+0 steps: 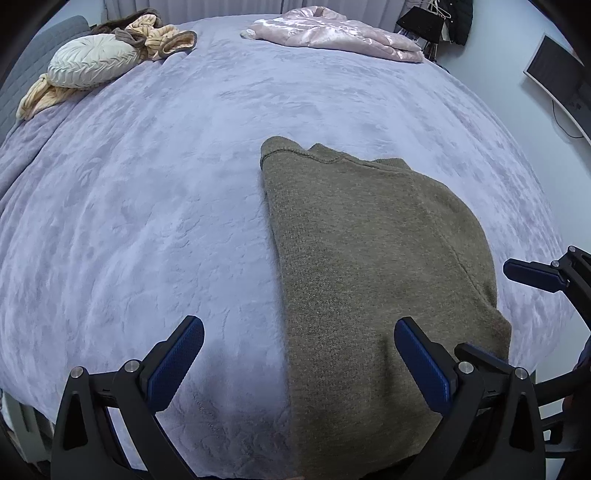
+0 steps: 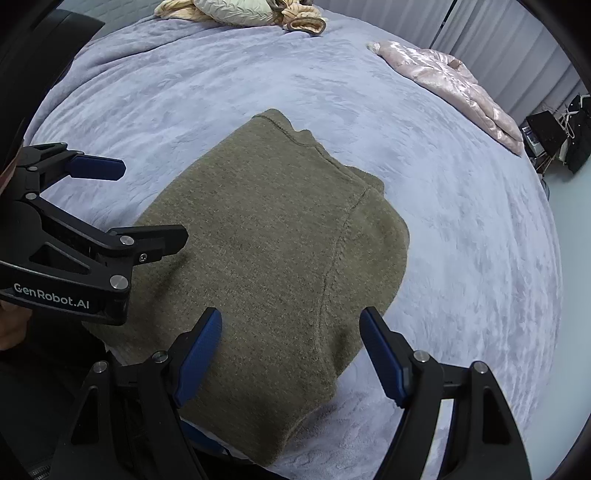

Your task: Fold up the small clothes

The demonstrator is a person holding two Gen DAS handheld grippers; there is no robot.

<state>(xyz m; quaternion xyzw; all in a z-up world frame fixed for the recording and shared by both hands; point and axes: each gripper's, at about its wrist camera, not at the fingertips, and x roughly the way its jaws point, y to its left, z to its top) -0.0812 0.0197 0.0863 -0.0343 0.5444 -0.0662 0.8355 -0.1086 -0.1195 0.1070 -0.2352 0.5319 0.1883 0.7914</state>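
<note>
Left wrist view: my left gripper (image 1: 299,350) has its fingers spread wide, nothing between them. Its left pad hangs over bare blanket; its right pad (image 1: 421,365) sits over the near end of the olive knit garment (image 1: 369,251).

The garment lies flat on the lavender bed cover (image 1: 147,192), folded into a rough rectangle, running from lower centre of the frame up to centre right. A stitched seam edge shows at its far end. I cannot tell whether either pad touches the cloth.

My right gripper (image 1: 535,275) pokes in at the right edge of this view, just beside the garment's right side; only one blue finger shows here.

Right wrist view: the right gripper (image 2: 291,354) is also wide apart and holding nothing. Both blue pads hang above the garment's (image 2: 266,229) near end, lower centre of frame. A curved seam runs down the cloth on the right half.

The left gripper (image 2: 122,203) enters from the left edge of this view, jaws apart, over the garment's left border.

Background, upper part of both views: a round cream pillow (image 1: 92,62), a tan striped bundle of cloth (image 1: 162,35), and a pink satin quilt (image 1: 332,31) at the far side of the bed, all well apart from the garment.
</note>
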